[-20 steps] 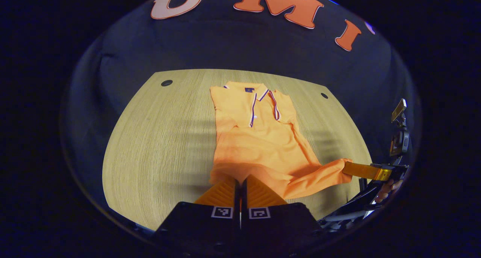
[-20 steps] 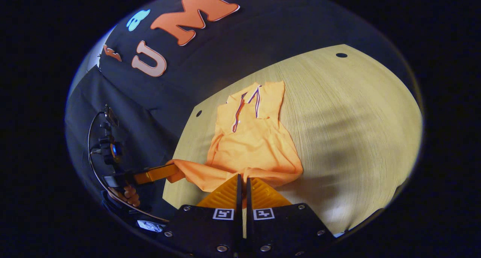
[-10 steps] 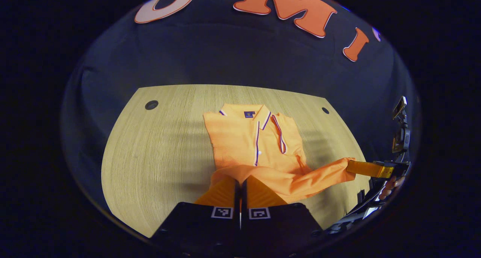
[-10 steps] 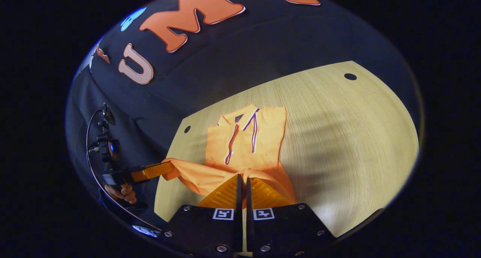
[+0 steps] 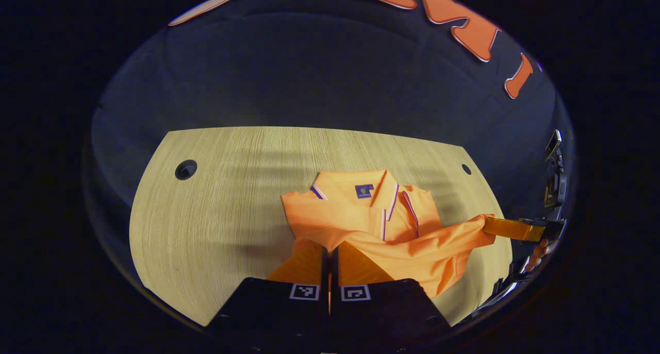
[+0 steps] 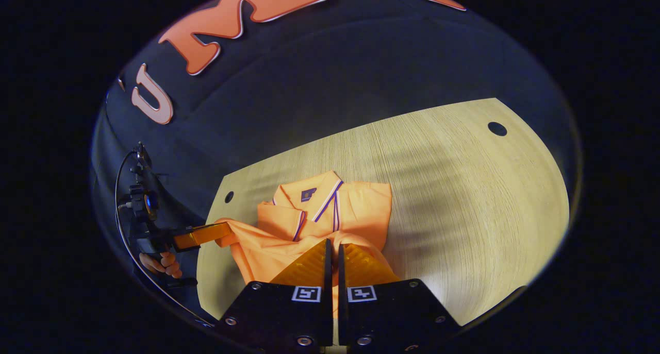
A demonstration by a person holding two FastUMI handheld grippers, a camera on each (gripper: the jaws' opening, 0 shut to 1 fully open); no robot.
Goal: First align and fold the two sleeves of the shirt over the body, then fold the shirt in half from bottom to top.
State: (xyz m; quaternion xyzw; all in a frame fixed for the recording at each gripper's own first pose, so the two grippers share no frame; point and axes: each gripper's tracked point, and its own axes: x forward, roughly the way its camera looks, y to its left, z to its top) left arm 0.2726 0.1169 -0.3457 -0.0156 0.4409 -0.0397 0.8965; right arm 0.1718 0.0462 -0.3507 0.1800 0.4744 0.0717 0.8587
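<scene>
— How does the orange polo shirt with striped collar (image 5: 371, 225) look?
— Lower centre of the pale wooden table (image 5: 216, 189), hem pinched by the left claw (image 5: 330, 251) and right claw (image 6: 332, 248).
— Change?
— Hem was nearer; now carried up to the collar.

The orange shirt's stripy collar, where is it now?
In the left gripper view, the orange shirt's striped collar lies flat on the wooden table, toward the far edge, just beyond the raised hem held by the left gripper and right gripper.
</scene>
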